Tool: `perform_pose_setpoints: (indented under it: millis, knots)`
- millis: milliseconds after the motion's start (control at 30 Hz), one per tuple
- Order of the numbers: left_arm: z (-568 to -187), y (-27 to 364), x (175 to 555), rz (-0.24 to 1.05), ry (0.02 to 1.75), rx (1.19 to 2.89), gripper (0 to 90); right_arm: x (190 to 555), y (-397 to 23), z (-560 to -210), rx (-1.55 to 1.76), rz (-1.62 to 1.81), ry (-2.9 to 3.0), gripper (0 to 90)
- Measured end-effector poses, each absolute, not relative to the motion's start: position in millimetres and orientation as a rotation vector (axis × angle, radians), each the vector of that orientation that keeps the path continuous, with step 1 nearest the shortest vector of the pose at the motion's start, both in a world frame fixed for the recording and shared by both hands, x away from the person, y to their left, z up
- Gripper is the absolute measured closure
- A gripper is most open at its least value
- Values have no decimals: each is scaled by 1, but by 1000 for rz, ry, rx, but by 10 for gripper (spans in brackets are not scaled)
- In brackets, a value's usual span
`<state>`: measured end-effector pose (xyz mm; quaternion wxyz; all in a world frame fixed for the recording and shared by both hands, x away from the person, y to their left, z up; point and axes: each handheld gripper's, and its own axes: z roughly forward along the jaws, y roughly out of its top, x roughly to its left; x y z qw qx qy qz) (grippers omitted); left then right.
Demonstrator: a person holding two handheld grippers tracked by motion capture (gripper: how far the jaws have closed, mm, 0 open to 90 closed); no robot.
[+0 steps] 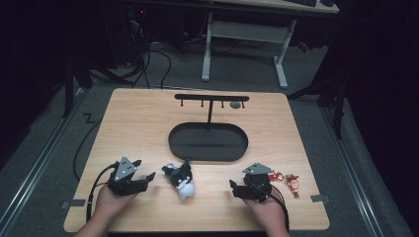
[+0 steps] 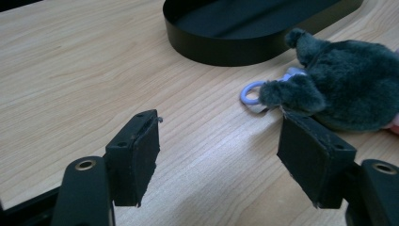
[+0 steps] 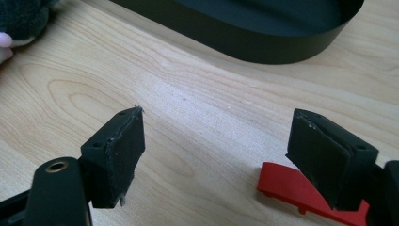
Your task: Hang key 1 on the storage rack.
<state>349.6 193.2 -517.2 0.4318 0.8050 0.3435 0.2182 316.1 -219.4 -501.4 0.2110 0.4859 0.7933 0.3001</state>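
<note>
Overhead and tongs-close views sharing tray [image 1: 207, 143]

A dim lab: a wooden test table [image 1: 148, 118] on grey carpet, cables [image 1: 148, 64] and a desk frame [image 1: 244, 37] behind.

Counts: one light wooden counter [image 1: 148, 123]. One black oval metal tray [image 1: 208, 142]. One black T-shaped hanger stand [image 1: 211, 98] with four pegs. Two keychain toys: one dark grey-and-white plush [image 1: 181, 178], one small red-hatted figure [image 1: 293, 183]. Two black handheld tools: left tool [image 1: 143, 177], right tool [image 1: 235, 186].
</note>
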Motion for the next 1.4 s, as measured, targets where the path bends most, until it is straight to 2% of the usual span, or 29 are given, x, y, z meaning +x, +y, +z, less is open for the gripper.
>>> perform_pose_setpoints:
  millis: [1400]
  knots:
    - [-519, 181, 352, 530, 787, 2036, 292, 308, -242, -480, 1538, 461, 2499, 229]
